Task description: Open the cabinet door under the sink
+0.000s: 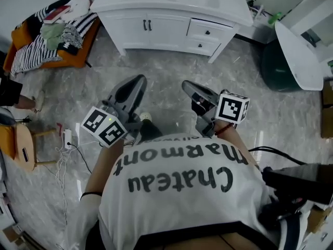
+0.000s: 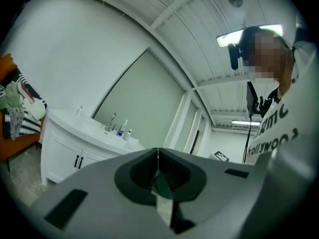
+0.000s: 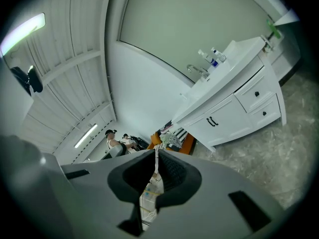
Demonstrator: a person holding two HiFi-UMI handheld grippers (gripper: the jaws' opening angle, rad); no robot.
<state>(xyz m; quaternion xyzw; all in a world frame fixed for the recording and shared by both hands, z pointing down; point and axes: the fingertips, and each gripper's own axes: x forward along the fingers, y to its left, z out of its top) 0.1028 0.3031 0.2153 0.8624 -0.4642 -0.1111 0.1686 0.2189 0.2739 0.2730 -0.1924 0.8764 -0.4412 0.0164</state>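
The white sink cabinet (image 1: 156, 14) stands against the far wall, well ahead of both grippers. Its two doors share a pair of dark handles (image 1: 148, 24), and two drawers (image 1: 206, 33) sit at the right. My left gripper (image 1: 138, 80) and right gripper (image 1: 186, 85) are held side by side above the marble floor, both pointing toward the cabinet. Each is shut with nothing in it. In the left gripper view the left gripper's (image 2: 158, 151) jaws meet, and the door handles (image 2: 78, 161) appear at the lower left. The right gripper's (image 3: 156, 154) jaws also meet, with the handles (image 3: 213, 121) far off.
An orange seat (image 1: 78, 56) piled with striped cloth and clothes stands left of the cabinet. A white fixture (image 1: 296, 56) and a dark green bin (image 1: 273, 66) are at the right. A wooden stool (image 1: 23, 147) and a power strip (image 1: 67, 138) with cables lie at the left.
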